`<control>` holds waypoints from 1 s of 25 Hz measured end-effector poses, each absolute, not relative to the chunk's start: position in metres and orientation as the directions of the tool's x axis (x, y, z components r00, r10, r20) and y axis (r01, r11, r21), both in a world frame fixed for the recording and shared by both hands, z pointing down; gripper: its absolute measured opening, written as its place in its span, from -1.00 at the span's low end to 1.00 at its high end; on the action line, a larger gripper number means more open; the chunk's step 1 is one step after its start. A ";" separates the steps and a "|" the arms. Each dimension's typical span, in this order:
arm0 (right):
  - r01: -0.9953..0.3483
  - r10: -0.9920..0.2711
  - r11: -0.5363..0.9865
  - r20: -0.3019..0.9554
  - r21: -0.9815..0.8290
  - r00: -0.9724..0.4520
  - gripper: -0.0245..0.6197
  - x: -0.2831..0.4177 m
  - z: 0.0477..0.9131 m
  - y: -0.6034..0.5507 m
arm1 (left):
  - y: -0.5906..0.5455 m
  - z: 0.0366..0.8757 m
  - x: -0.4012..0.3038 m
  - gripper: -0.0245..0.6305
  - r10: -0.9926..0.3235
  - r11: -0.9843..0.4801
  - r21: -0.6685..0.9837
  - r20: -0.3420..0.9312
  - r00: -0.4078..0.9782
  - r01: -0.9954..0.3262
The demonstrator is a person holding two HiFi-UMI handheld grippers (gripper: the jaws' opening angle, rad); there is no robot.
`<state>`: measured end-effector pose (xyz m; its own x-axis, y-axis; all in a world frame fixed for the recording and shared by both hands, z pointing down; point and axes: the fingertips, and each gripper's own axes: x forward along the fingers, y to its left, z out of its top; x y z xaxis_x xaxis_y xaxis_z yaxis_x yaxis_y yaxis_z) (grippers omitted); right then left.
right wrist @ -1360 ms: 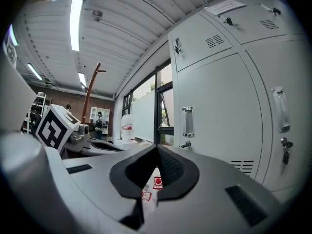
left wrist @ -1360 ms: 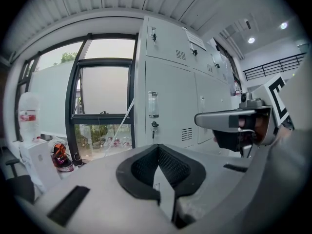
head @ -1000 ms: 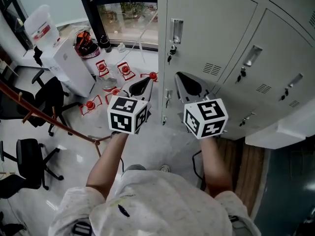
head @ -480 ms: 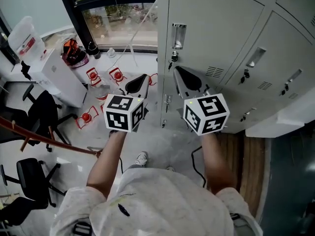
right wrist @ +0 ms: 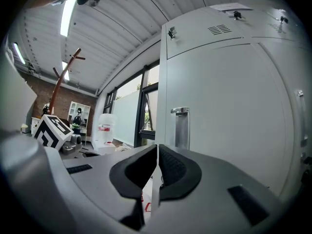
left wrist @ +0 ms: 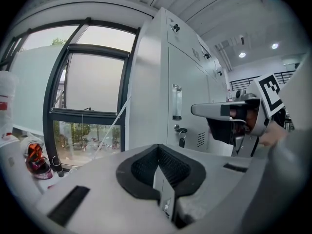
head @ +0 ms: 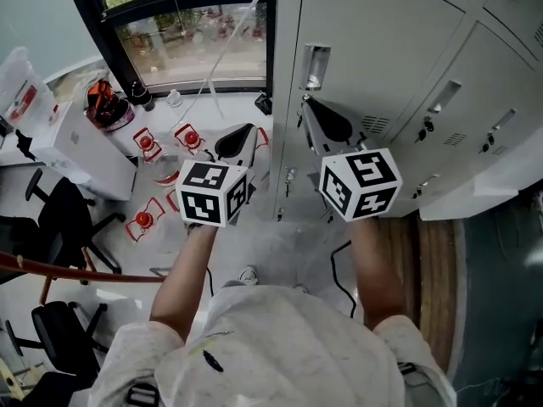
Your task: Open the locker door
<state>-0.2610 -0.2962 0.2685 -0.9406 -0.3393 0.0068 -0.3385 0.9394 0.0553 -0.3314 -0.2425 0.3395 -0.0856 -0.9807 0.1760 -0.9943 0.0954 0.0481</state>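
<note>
The locker door is shut all the way. No gap shows along its edge, so nothing of the job is done yet. My right gripper is pinched together with nothing in it. It is near the door, and the silver handle sits just at its 12 o'clock, not touched. My left gripper is at 9 o'clock from the right one, also pinched together and empty. I think I must spread the right jaws, grab the handle and pull the door out.
</note>
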 end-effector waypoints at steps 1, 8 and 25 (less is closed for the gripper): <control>-0.347 -0.348 0.936 0.007 0.058 -0.938 -0.94 -0.263 0.267 -0.298 | -0.244 0.340 -0.334 -0.91 -0.982 0.089 0.051 0.173 -0.079 -0.995; -0.401 -0.403 0.913 0.008 0.070 -0.915 -0.93 -0.273 0.260 -0.311 | -0.257 0.342 -0.341 -0.91 -0.986 0.036 0.068 0.162 -0.025 -0.997; -0.453 -0.454 0.888 -0.007 0.081 -0.891 -0.58 -0.291 0.252 -0.329 | -0.283 0.336 -0.356 -0.91 -0.989 -0.031 0.058 0.143 0.039 -0.998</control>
